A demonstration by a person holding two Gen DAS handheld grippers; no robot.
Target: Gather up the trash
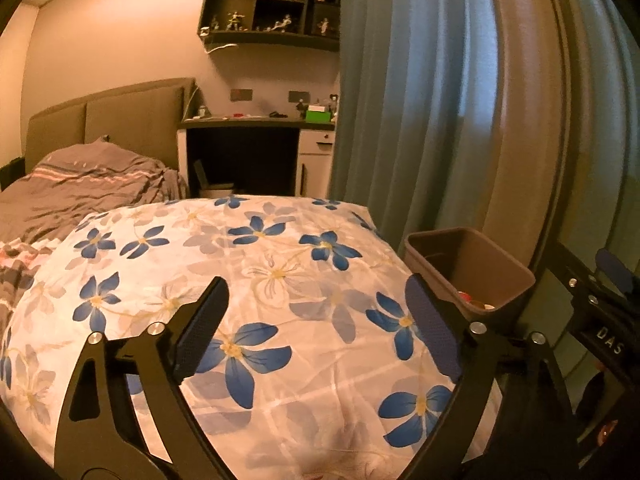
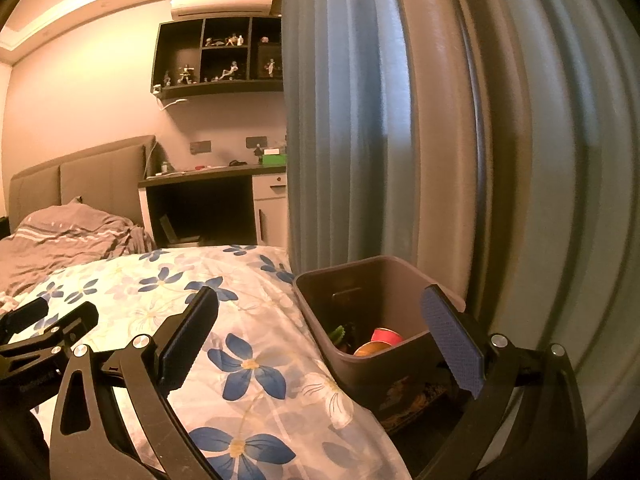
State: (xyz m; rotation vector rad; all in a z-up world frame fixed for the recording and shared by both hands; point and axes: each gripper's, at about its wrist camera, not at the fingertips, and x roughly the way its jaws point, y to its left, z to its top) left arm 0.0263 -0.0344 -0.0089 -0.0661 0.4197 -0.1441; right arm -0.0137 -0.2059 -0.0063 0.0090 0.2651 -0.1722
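While both tools hang over the bed, neither has anything in its grip: the left gripper [image 1: 316,312] has its jaws spread wide above the flowered quilt [image 1: 280,280], and the right gripper [image 2: 320,324] is just as wide apart, one finger over the quilt and the other in front of the bin [image 2: 360,280].

Trash already lies at the bottom of that bin: a red cup [image 2: 386,336], something round and orange [image 2: 370,349] touching it, and a green scrap [image 2: 338,334] beside them. No loose trash shows on the quilt in either view.

By their look these pieces are probably light and thin-walled, so a cup would likely crush under a hard squeeze; a gentle pinch on its rim seems the safest hold.

Smooth, stiff brown plastic forms the bin, a tapering box with a slot handle on its far wall, standing just beside the bed's edge, against the pleated blue curtain [image 2: 360,120]. Soft and puffy, the quilt would give under any press.
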